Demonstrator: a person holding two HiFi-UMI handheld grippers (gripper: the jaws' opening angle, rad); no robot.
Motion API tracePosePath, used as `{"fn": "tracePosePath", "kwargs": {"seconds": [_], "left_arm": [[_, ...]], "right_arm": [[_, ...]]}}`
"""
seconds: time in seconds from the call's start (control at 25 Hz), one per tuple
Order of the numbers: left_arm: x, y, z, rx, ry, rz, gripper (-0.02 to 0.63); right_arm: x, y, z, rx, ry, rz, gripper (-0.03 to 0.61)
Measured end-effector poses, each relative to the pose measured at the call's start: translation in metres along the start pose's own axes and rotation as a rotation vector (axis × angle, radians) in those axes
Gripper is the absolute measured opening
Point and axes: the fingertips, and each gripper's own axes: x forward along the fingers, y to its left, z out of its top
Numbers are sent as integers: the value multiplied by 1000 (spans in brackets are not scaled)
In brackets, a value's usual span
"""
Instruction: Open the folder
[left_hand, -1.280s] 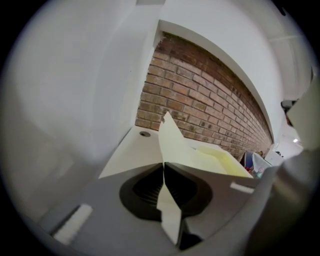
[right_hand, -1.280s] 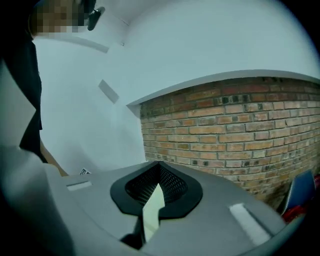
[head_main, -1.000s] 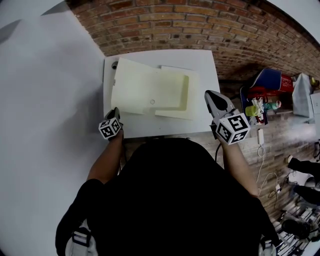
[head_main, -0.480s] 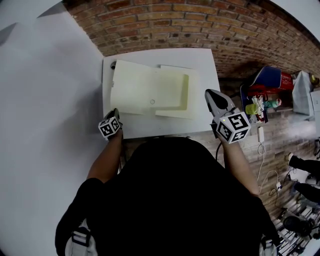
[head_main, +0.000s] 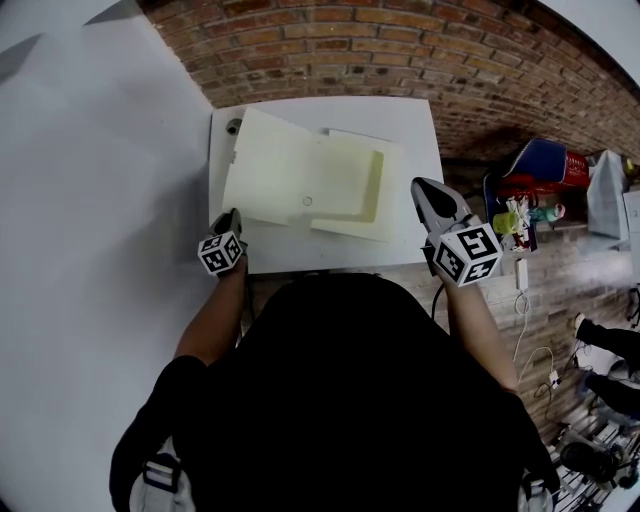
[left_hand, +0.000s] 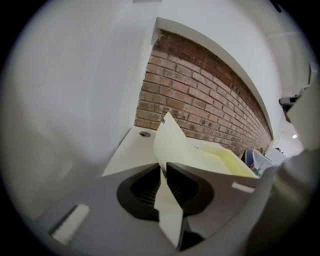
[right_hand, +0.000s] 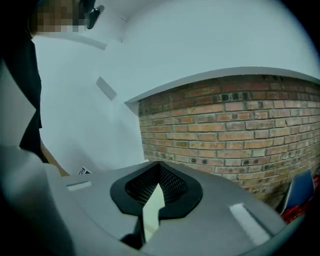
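White bench (head_main: 330, 255) bearing the pale-yellow folder (head_main: 290, 180), already spread open. Left gripper (head_main: 231, 216) jaws, just easing apart, pinch its cover's near corner; right gripper (head_main: 424, 192) jaws closed, empty, at the bench's right edge. Step in hand: release; next, a clean withdrawal without dragging the cover.

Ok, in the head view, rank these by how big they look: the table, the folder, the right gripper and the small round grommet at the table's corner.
Largest to smallest:
1. table
2. folder
3. right gripper; it is nearer the camera than the tabletop, so its apparent size is inflated
4. round grommet
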Motion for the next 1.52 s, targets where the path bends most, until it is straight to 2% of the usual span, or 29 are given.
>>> {"fn": "tracePosePath", "kwargs": {"seconds": [0.48, 0.76, 1.0, 1.36, 1.52], "left_arm": [[-16, -18, 21, -13, -74, -44, 34], [-26, -41, 38, 67, -120, -109, 34], [-31, -55, 52, 130, -174, -129, 34], [-37, -59, 75, 160, -242, -148, 60], [-45, -72, 100, 198, -295, -179, 61]], "right_arm": [[-3, 4, 0, 7, -14, 20, -3], [-5, 4, -3, 15, -16, 26, -3], [-4, 4, -3, 16, -17, 29, -3], [-6, 2, -2, 11, -16, 24, -3], [-6, 0, -1, 9, -15, 21, -3]]}}
